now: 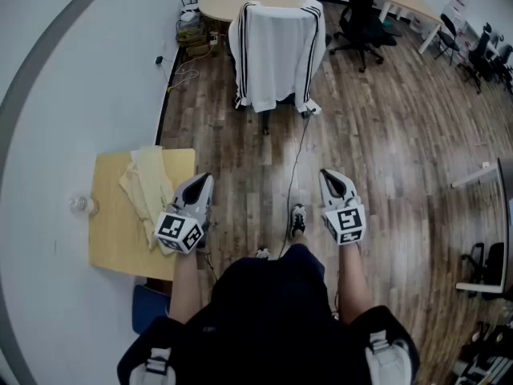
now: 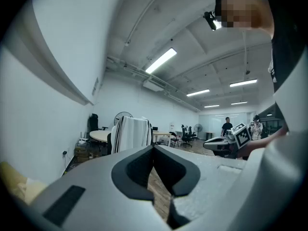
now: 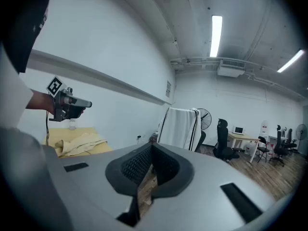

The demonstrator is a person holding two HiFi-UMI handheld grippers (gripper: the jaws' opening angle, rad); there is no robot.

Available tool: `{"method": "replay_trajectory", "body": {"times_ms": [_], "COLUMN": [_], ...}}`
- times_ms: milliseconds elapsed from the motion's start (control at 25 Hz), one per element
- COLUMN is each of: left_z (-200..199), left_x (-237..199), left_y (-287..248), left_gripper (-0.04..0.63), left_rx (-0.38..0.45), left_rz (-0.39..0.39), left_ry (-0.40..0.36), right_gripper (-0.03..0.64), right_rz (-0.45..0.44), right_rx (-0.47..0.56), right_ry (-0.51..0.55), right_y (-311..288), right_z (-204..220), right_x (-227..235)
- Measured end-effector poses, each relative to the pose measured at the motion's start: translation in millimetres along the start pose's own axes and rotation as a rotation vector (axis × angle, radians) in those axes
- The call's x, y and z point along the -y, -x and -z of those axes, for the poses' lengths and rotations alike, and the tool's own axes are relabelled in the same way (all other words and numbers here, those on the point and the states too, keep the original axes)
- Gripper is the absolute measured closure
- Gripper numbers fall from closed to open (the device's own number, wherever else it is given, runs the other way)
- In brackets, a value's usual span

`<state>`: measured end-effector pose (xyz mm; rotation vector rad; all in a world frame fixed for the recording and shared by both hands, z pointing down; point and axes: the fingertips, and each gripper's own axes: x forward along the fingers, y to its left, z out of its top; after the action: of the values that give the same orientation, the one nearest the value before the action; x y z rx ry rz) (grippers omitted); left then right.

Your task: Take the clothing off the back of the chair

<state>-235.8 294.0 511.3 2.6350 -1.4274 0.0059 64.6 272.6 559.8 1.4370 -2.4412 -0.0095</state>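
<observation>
The white clothing (image 1: 276, 54) with dark stripes is draped over the top edge of the chair's (image 1: 266, 125) back. It hangs straight down toward the floor, with a striped sleeve trailing at each side. It sits dead ahead of me and well apart from both hands, across open floor.

The left gripper (image 1: 202, 183) and the right gripper (image 1: 330, 176) both have their jaws pressed fully together, with nothing held. In the left gripper view the clothing sits a little left of the jaw line, and in the right gripper view a little right of it.

I judge the two hands about equally far off, with the right perhaps a shade nearer. I'd walk in and open up at the top edge.
</observation>
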Motion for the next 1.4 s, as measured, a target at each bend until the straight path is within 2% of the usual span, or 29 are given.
{"method": "replay_trajectory", "body": {"times_ms": [480,880,1400], "left_z": [-4.4,-11.1,-26.6], "left_x": [-9.2,-18.4,-45.4], "left_y": [-20.6,-79.9,-155.7], "left_gripper": [0.594,0.594,0.594], "left_rx": [0.001,-0.018,-0.016], "left_rz": [0.011,0.002,-0.069], "left_ry": [-0.003,-0.008,-0.005], "right_gripper": [0.623,0.623,0.623], "right_rz": [0.0,0.009,-0.042], "right_rx": [0.014,-0.01,0.018], "right_ry": [-0.008,-0.018,-0.013], "right_y": [-14.0,-54.0,-128.0], "right_z": [-6.5,-3.7,-18.8], "right_x": [13.1,66.1,132.7]}}
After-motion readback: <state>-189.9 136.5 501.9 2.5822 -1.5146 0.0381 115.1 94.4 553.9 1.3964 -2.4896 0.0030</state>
